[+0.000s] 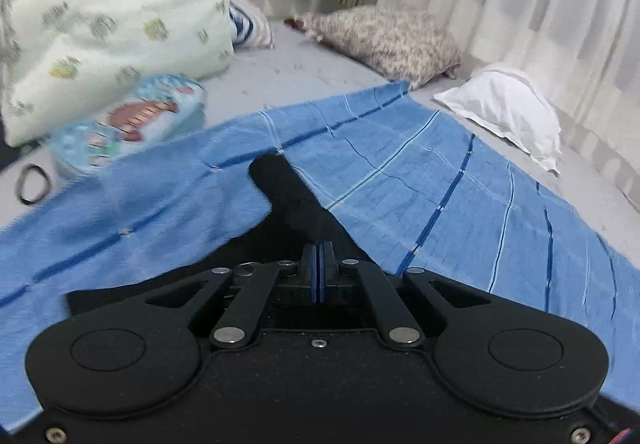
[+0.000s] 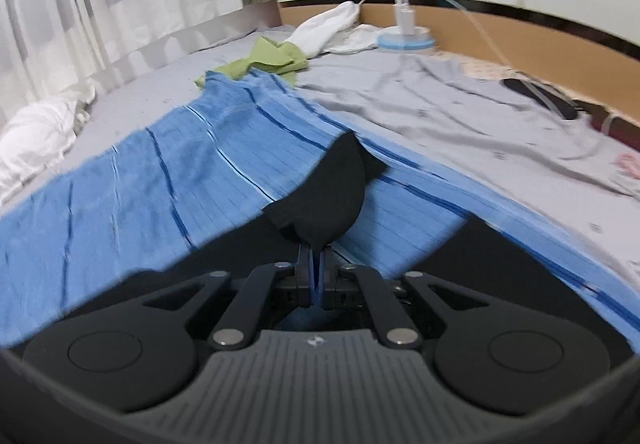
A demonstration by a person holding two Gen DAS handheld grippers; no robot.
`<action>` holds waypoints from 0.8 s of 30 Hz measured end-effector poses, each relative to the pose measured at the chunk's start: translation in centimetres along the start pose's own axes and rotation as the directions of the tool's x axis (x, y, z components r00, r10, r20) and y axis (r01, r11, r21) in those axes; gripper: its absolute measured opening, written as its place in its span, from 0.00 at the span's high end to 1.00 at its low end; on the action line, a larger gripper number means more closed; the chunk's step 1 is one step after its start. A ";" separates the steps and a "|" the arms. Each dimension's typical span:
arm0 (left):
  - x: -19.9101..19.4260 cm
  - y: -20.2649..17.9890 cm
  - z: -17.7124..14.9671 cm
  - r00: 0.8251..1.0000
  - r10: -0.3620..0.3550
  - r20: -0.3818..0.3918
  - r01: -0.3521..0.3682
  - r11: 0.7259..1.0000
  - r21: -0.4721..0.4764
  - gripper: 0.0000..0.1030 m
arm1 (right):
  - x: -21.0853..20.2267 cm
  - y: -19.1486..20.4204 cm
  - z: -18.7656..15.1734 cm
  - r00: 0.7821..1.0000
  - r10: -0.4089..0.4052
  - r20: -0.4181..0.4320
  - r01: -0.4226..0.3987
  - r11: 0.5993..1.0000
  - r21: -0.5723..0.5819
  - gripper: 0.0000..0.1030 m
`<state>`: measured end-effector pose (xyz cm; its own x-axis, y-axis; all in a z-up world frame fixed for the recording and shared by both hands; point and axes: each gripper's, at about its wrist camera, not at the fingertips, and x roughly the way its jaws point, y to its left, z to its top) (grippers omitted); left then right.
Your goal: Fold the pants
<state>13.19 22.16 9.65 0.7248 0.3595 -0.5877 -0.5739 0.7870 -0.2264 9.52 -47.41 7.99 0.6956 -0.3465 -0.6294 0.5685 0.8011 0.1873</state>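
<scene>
The black pants [image 1: 286, 200] hang from my left gripper [image 1: 319, 250], which is shut on a pinch of their cloth above a blue striped blanket [image 1: 420, 164]. In the right wrist view my right gripper [image 2: 317, 250] is shut on another part of the black pants [image 2: 328, 188], which bulge up in a fold just past the fingertips. More black cloth [image 2: 500, 256] lies low at the right over the blue blanket [image 2: 140, 172]. Most of the pants are hidden under the gripper bodies.
On the grey bed sheet [image 1: 304, 64] lie a large white patterned pillow [image 1: 108, 16], a cartoon cushion [image 1: 132, 120], a speckled pillow [image 1: 392, 36], a white cloth [image 1: 508, 104] and a black ring [image 1: 32, 184]. The right view shows a green cloth [image 2: 264, 60], white cloths [image 2: 328, 24], a wooden headboard [image 2: 520, 32] and curtains [image 2: 100, 4].
</scene>
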 end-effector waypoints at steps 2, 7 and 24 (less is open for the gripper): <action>-1.5 0.9 -1.1 1.000 0.004 0.010 -0.005 0.999 0.037 0.98 | -1.5 -1.4 -1.7 1.000 -0.005 -0.007 0.005 1.000 -0.004 0.96; -4.6 4.1 -3.4 1.000 -0.003 -0.012 0.003 1.000 0.016 0.98 | -4.9 -5.1 -5.3 1.000 -0.006 -0.017 0.006 1.000 0.014 0.96; -5.6 8.4 -7.5 0.992 0.120 -0.037 -0.117 0.989 0.089 0.99 | -7.8 -9.7 -11.2 0.996 -0.064 -0.055 0.064 0.998 -0.003 0.95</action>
<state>1.47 23.07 5.21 0.6358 0.4327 -0.6392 -0.6183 0.7812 -0.0862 -6.32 -46.99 2.69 0.6326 -0.3698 -0.6804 0.6106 0.7786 0.1445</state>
